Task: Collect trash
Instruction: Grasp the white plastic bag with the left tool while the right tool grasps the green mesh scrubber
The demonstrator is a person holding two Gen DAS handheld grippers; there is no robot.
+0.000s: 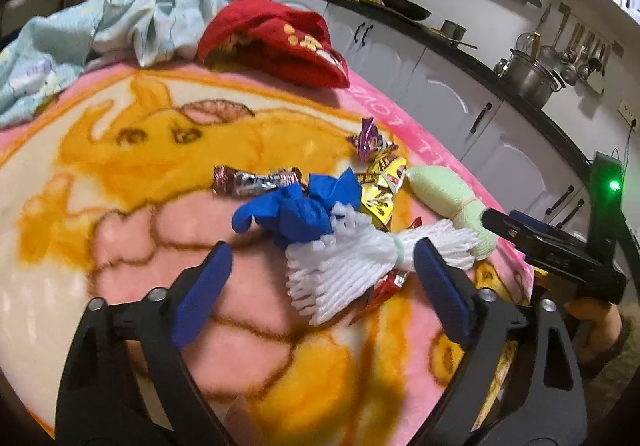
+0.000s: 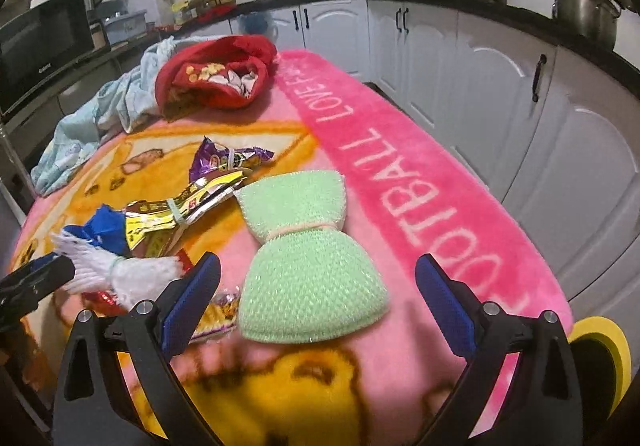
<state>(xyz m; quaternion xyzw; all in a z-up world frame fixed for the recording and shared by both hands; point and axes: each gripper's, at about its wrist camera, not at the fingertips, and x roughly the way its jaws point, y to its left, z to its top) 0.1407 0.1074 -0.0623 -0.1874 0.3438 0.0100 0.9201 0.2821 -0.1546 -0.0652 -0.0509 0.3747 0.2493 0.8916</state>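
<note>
Trash lies in a heap on a pink and orange blanket (image 1: 120, 173). My left gripper (image 1: 324, 282) is open low over a white foam net (image 1: 348, 266) tied at its middle, which lies between the blue pads; the right pad is close to its knot. Beyond the net are crumpled blue paper (image 1: 292, 205), a silver wrapper (image 1: 256, 181), yellow wrappers (image 1: 380, 185) and a purple wrapper (image 1: 370, 139). My right gripper (image 2: 318, 298) is open, and a green foam net (image 2: 308, 258) shaped like a bow lies between and ahead of its fingers.
A red garment (image 1: 276, 41) and a light blue cloth (image 1: 120, 21) lie at the blanket's far end. White kitchen cabinets (image 2: 520, 125) under a dark counter run close along the right side. A yellow and black object (image 2: 600, 342) sits at the blanket's near right edge.
</note>
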